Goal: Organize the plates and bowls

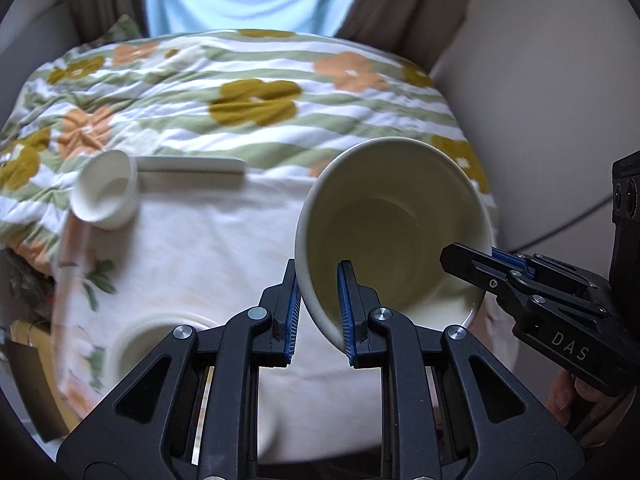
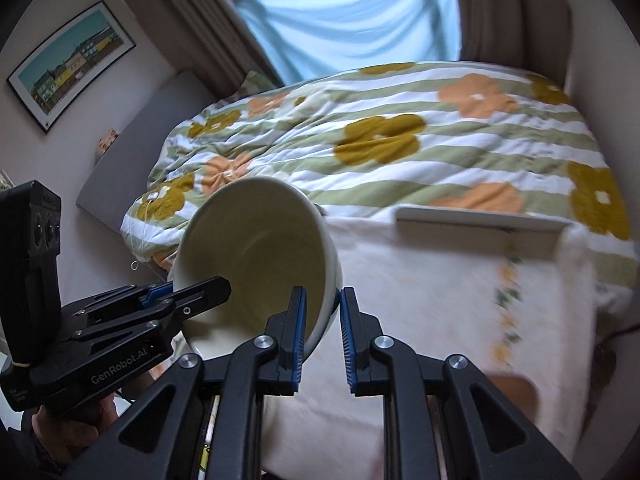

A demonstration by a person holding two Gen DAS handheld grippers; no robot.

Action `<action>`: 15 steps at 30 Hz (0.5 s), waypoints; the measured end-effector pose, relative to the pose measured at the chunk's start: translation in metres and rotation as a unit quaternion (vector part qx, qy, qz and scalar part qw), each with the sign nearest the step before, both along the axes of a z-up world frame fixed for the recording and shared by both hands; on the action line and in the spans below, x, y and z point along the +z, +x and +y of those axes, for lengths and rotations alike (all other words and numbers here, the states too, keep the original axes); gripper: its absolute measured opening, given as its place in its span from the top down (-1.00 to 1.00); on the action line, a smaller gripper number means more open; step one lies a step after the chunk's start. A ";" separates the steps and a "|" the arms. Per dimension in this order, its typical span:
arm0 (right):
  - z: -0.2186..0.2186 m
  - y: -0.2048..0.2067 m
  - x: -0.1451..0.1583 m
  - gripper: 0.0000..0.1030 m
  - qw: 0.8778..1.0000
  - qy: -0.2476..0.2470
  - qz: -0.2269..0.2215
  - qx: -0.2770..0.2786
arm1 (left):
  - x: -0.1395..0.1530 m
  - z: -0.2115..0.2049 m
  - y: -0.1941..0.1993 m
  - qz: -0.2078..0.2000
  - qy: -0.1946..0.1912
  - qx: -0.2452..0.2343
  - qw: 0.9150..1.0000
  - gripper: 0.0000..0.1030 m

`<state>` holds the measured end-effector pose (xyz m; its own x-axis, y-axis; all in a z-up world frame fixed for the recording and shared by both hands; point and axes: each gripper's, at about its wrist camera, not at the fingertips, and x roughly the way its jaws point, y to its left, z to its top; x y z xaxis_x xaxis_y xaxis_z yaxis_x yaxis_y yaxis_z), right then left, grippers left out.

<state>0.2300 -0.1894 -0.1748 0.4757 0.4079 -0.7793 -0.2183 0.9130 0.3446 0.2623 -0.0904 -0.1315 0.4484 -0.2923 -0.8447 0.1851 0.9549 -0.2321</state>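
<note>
A large cream bowl (image 1: 392, 224) is held tilted above the bed by both grippers. My left gripper (image 1: 320, 312) is shut on its left rim, one finger inside and one outside. My right gripper (image 2: 322, 332) is shut on the opposite rim of the same bowl (image 2: 256, 252). The right gripper also shows in the left wrist view (image 1: 472, 258), and the left gripper in the right wrist view (image 2: 200, 294). A small white bowl (image 1: 106, 192) lies tipped on its side on the bed. Another white bowl (image 1: 132, 344) sits at lower left, partly hidden. A white plate (image 1: 192, 170) lies flat, edge-on; it also shows in the right wrist view (image 2: 480, 224).
A cream cloth (image 1: 208, 248) covers the near part of the bed over a flower-patterned duvet (image 1: 256, 100). A blue curtain (image 2: 352, 20) hangs behind the bed, and a framed picture (image 2: 68, 68) hangs on the left wall. A wall (image 1: 540, 100) stands to the right.
</note>
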 end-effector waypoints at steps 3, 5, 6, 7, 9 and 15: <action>-0.031 -0.023 -0.003 0.70 1.000 -0.005 0.005 -0.018 | -0.003 -0.033 -0.020 0.006 -0.002 -0.021 1.000 0.70; -0.051 -0.039 -0.009 0.70 0.999 -0.010 0.014 -0.032 | -0.010 -0.056 -0.030 0.017 -0.004 -0.039 0.999 0.70; -0.060 -0.045 -0.011 0.70 0.999 -0.011 0.016 -0.036 | -0.014 -0.063 -0.033 0.022 -0.005 -0.045 0.999 0.70; -0.069 -0.052 -0.016 0.70 0.999 -0.014 0.022 -0.043 | -0.018 -0.074 -0.037 0.030 -0.006 -0.057 0.998 0.70; -0.082 -0.062 -0.023 0.70 0.998 -0.016 0.034 -0.058 | -0.027 -0.090 -0.043 0.043 -0.001 -0.076 0.996 0.70; -0.107 -0.084 -0.051 0.70 0.992 -0.008 0.069 -0.104 | -0.056 -0.123 -0.052 0.072 0.034 -0.131 0.988 0.70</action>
